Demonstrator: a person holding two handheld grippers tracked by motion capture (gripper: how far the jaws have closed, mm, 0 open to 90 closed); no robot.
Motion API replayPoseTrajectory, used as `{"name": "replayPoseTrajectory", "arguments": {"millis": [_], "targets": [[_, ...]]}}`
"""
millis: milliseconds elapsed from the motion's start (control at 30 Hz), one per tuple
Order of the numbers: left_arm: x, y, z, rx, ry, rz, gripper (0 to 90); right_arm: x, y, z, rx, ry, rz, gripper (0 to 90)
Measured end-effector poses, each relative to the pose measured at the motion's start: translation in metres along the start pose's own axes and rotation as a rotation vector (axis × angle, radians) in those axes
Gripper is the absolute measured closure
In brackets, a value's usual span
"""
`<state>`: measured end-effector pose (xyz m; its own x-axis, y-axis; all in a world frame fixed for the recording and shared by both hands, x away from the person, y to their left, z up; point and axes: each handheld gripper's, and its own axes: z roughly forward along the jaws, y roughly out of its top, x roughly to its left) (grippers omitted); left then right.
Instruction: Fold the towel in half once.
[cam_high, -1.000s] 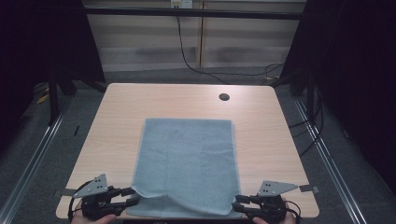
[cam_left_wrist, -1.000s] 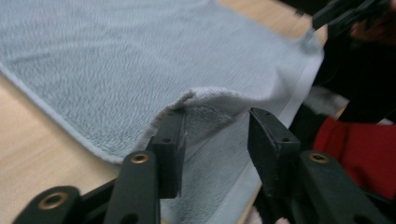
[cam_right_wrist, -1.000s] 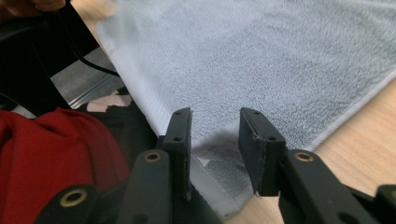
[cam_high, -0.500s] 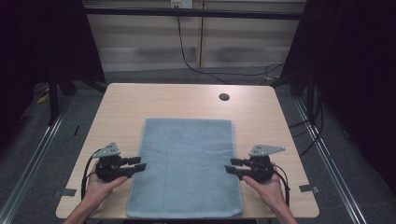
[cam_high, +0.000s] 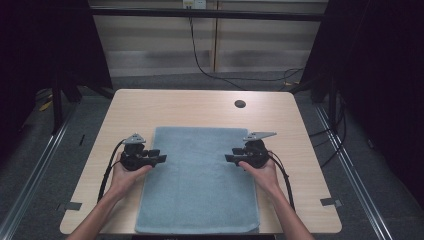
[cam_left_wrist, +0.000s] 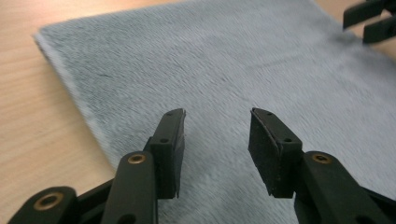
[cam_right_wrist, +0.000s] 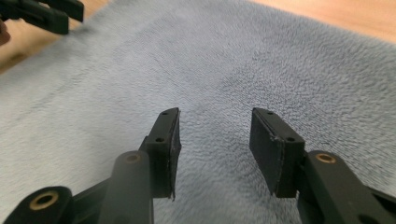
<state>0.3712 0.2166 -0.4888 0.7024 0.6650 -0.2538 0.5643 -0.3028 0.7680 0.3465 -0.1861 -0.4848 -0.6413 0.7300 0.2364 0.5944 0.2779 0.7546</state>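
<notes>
A grey-blue towel (cam_high: 197, 180) lies spread flat on the wooden table (cam_high: 200, 107). My left gripper (cam_high: 161, 159) hovers at the towel's left edge, about halfway along it, and points inward. My right gripper (cam_high: 229, 158) faces it from the right edge. In the left gripper view the left gripper (cam_left_wrist: 215, 114) stands open over the towel (cam_left_wrist: 224, 60) with nothing between its pads. In the right gripper view the right gripper (cam_right_wrist: 215, 114) is also open and empty above the towel (cam_right_wrist: 224, 60), its jaws having just been opening. Each view shows the other gripper's tips across the cloth.
A dark round hole (cam_high: 240, 104) sits in the table near its far edge. Bare wood runs along both sides of the towel and beyond its far edge. The towel's near edge reaches the table's front. Cables trail from both grippers toward the person.
Both hands have moved from the towel's near corners forward along its sides to about mid-length. The towel, earlier raised at its near edge, now lies flat.
</notes>
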Motion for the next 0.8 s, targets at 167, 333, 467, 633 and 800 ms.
{"name": "replayPoseTrajectory", "arguments": {"millis": [167,333,467,633,800], "targets": [[0.013,-0.003,0.009,0.032,0.038,-0.010,55.0,-0.011,-0.001,0.013,-0.004,-0.029,0.040,50.8],[0.012,-0.007,0.014,0.044,0.049,0.017,55.5,-0.019,-0.010,0.019,0.008,-0.025,0.065,51.0],[0.010,-0.011,0.013,0.033,0.057,0.048,55.4,-0.015,-0.013,0.019,0.000,-0.046,0.039,51.0],[0.007,-0.015,0.010,0.034,0.030,0.039,55.5,-0.009,-0.016,0.017,0.014,-0.071,0.003,50.9],[-0.003,-0.023,0.004,0.038,0.006,0.056,55.7,-0.004,-0.021,0.009,0.041,-0.058,-0.021,50.9]]}}
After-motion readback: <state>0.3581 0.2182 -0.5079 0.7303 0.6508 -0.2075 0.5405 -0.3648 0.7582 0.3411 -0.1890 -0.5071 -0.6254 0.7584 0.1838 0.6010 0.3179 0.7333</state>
